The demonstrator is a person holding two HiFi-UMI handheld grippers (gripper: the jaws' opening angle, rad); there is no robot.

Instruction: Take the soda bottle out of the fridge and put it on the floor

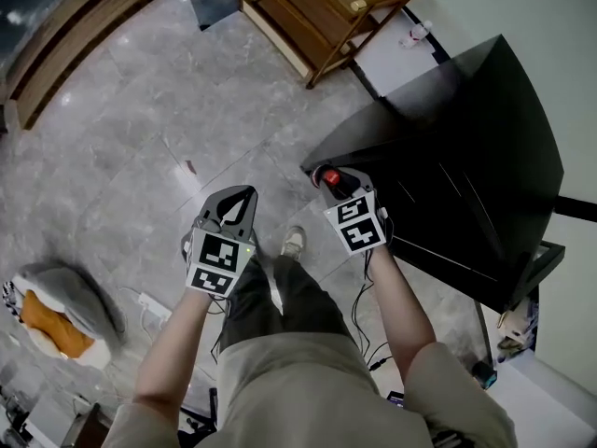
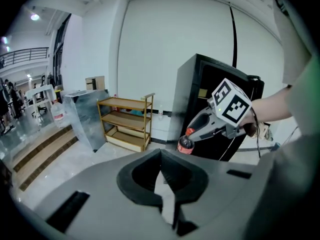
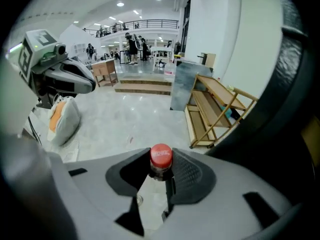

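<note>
R gripper (image 3: pixel 161 175) clamps soda bottle (image 3: pixel 161 157) by neck, already out of black fridge (image 1: pixel 466 157); L gripper (image 2: pixel 161 186) closed, empty; todo: set on floor (image 1: pixel 140 138)

The grey tiled floor (image 1: pixel 121 129) carries a black fridge (image 1: pixel 466 157) at 3 o'clock and a wooden shelf (image 1: pixel 317 7) at 1 o'clock. Wooden steps (image 1: pixel 65 35) stand at 11 o'clock, a grey and orange bag (image 1: pixel 61 311) lies at 8 o'clock, and a shoe (image 1: pixel 294 241) stands at the centre.

We see a glossy, polished stone floor (image 1: pixel 140 129) and a smooth, faintly shiny fridge (image 1: pixel 466 147). The shelf (image 2: pixel 125 103) looks wooden, and the soda bottle (image 3: pixel 161 156) has a plastic cap.
</note>
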